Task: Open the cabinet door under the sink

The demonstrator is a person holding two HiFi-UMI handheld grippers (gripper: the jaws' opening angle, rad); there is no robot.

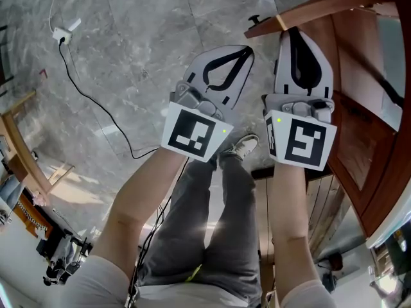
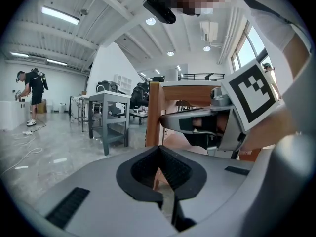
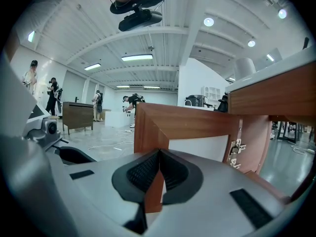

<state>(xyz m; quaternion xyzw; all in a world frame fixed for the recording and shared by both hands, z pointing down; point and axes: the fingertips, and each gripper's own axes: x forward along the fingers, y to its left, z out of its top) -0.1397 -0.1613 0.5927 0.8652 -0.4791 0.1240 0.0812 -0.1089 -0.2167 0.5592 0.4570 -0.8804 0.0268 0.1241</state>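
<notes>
Found the cabinet door [image 3: 197, 127] already swung well out from the cabinet [image 3: 276, 100], with hinges [image 3: 236, 149] bared on its inner side and its free upright edge turned toward the person. Made it out in the head view as a red-brown panel at the right, top rail reaching out over the grey floor [image 1: 128, 56], with what looked like a small dark handle [image 1: 255, 20] at the outer corner.

Read the right gripper [image 3: 158, 153] as closed, pads met at the tips and nothing pinched. Placed it right at the door's free edge, with wood showing only through the gap behind the tips (touching or not, could not tell). Read the left gripper [image 2: 159, 148] as closed and empty too, held beside the right one and a little further from the door, over the floor.

Judged the opening step all but done, with the door clear of its frame and no grip on it. Judged the next move as one of two:
- a steady sideways nudge on the free edge with the closed tips, to carry the door wider;
- a plain drawing back of both grippers, without catching the top rail.
</notes>
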